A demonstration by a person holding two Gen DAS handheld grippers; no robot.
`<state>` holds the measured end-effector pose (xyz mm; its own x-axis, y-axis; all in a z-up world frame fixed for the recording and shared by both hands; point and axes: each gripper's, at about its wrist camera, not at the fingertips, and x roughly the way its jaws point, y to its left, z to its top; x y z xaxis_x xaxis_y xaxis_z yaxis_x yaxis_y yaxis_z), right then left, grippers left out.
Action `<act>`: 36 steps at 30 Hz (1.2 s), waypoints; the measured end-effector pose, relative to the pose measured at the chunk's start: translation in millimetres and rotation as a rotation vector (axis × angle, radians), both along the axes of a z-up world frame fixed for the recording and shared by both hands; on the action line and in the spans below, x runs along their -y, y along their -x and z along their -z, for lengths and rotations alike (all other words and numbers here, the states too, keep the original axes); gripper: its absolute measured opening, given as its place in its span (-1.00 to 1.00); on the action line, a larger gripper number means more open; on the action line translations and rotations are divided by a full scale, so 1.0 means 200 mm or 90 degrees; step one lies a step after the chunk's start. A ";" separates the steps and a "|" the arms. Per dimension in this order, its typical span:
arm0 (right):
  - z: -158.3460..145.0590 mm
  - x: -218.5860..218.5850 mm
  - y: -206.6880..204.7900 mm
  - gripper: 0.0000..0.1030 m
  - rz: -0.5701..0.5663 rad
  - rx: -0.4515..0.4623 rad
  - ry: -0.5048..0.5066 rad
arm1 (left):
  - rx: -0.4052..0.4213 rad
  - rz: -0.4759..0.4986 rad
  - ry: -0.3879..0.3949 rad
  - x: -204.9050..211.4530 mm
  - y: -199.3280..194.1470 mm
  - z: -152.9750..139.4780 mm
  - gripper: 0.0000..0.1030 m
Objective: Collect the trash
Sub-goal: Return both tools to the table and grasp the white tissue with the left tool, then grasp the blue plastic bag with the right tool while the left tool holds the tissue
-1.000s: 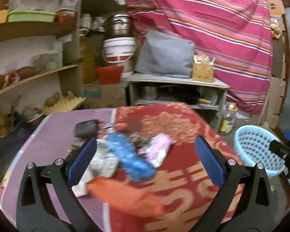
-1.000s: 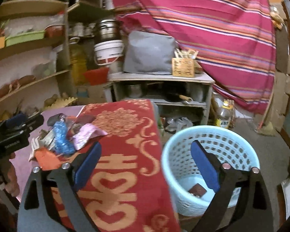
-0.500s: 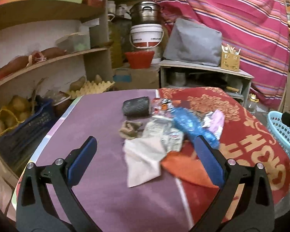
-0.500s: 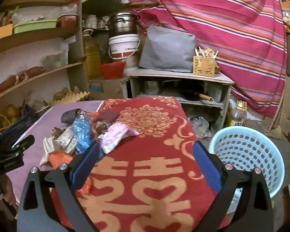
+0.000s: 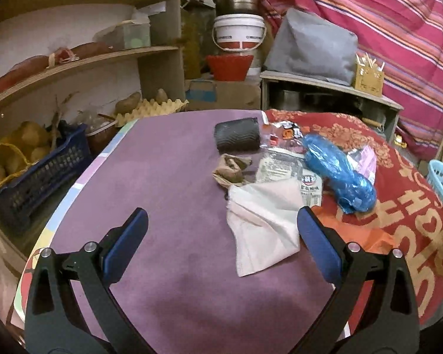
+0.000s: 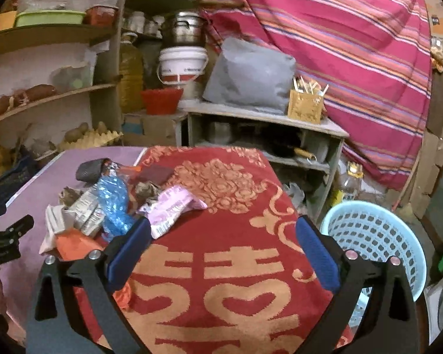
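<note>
Approach step. L gripper [image 5: 221, 233] jaws wide, empty, near crumpled white paper tissue [image 5: 262, 224] on purple tablecloth [image 5: 162, 191]. R gripper [image 6: 221, 244] wide, empty. Pale-blue plastic lattice basket [image 6: 378, 236] beside table. Next: lower, pinch tissue.

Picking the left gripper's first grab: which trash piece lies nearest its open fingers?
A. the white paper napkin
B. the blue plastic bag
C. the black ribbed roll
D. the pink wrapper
A: the white paper napkin lies just ahead of the open left gripper, beside its right finger.
</note>
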<state>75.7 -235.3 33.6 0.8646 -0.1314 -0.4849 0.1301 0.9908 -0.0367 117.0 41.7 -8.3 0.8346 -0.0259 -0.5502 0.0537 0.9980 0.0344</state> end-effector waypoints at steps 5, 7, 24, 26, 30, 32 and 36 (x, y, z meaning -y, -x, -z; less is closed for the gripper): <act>0.02 -0.03 0.00 0.87 -0.005 0.002 0.020 | -0.018 0.031 -0.007 0.09 -0.07 0.03 0.89; 0.02 -0.04 0.00 0.87 0.001 0.007 0.030 | -0.031 0.040 0.002 0.11 -0.12 0.05 0.89; 0.09 -0.21 -0.09 0.87 -0.048 -0.029 0.023 | -0.125 0.089 0.086 0.07 -0.25 0.14 -0.55; 0.10 -0.24 -0.11 0.87 -0.056 -0.038 0.025 | -0.122 0.090 0.094 0.04 -0.24 0.13 -0.65; 0.12 -0.29 -0.13 0.87 -0.072 -0.046 0.026 | -0.098 0.088 0.098 0.00 -0.20 0.07 -0.74; 0.13 -0.33 -0.15 0.86 -0.080 -0.048 0.031 | -0.080 0.080 0.095 -0.02 -0.18 0.04 -0.75; 0.15 -0.40 -0.20 0.86 -0.092 -0.060 0.042 | -0.061 0.058 0.091 -0.07 -0.17 0.00 -0.75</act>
